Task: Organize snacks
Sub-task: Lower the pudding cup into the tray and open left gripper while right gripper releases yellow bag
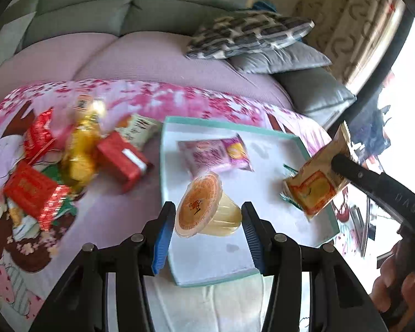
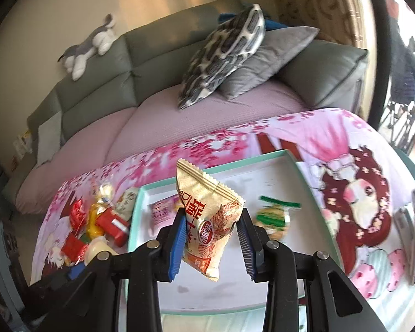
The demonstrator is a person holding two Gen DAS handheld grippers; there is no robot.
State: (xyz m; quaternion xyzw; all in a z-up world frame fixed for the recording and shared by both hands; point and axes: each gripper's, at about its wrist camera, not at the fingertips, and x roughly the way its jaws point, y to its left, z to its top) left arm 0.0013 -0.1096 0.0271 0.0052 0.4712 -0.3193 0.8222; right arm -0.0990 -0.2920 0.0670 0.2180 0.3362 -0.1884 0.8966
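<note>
My left gripper [image 1: 207, 206] is shut on a jelly cup [image 1: 204, 210] with an orange lid, held tilted over the near left part of the white, teal-rimmed tray [image 1: 221, 123]. My right gripper [image 2: 213, 211] is shut on a gold and red snack packet [image 2: 207, 221], lifted upright above the tray [image 2: 132, 221]. In the left wrist view that packet [image 1: 315, 191] hangs at the tray's right side from a black finger [image 1: 357, 173]. A pink packet [image 1: 215, 152] and a green-edged packet [image 2: 274, 215] lie in the tray.
A heap of red boxes and gold-wrapped snacks [image 1: 77, 152] lies left of the tray on a pink cartoon tablecloth [image 2: 345, 188]. Behind it stand a grey sofa [image 2: 96, 63], two pillows [image 2: 229, 55] and a plush toy [image 2: 88, 47]. A person's hand [image 1: 395, 285] is at the lower right.
</note>
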